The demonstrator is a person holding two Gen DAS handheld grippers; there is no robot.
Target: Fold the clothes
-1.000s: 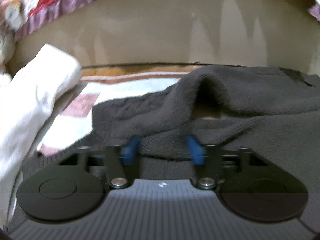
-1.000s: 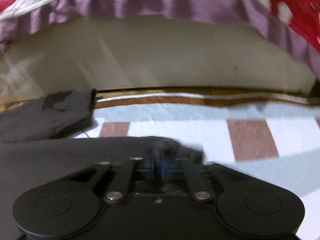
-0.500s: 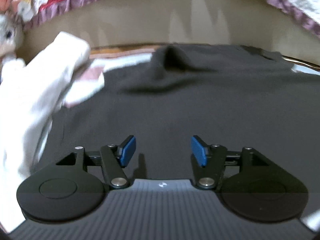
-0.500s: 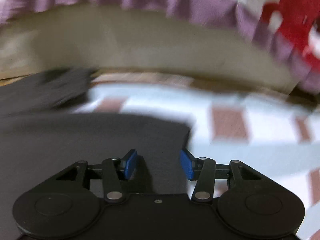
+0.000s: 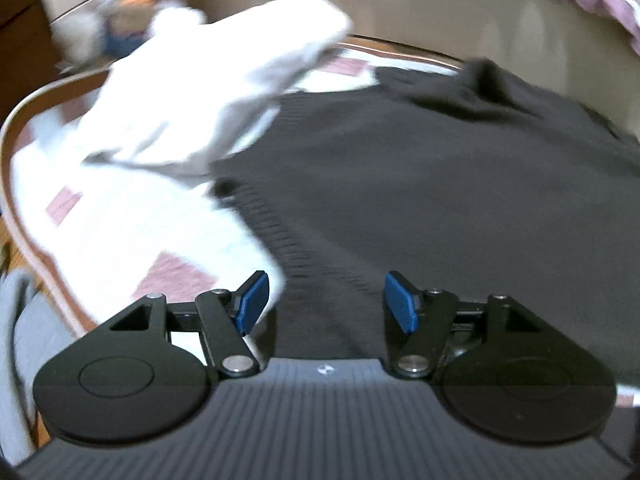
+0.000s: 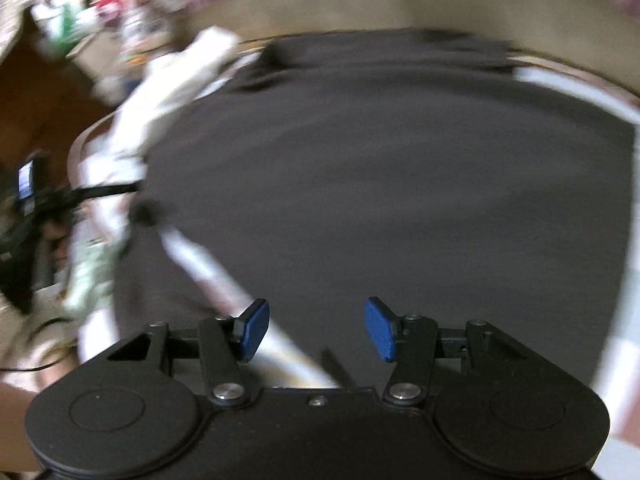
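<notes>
No readable writing shows on the dark sweater [image 5: 420, 184] or white garment [image 5: 208, 92]

I see a checked sheet [image 5: 120, 240] of white and pink squares. Behind it is a plain tan wall [image 5: 420, 4]. A purple frill [image 5: 580, 4] hangs above.

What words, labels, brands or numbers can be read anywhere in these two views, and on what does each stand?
None can be read.
Small white mark on the left gripper body: a logo shape, not letters.
Small lit blue screen at the left edge of the right wrist view: too blurred to read.
Dark sweater, white garment and checked cloth: no print or tag showing.
</notes>
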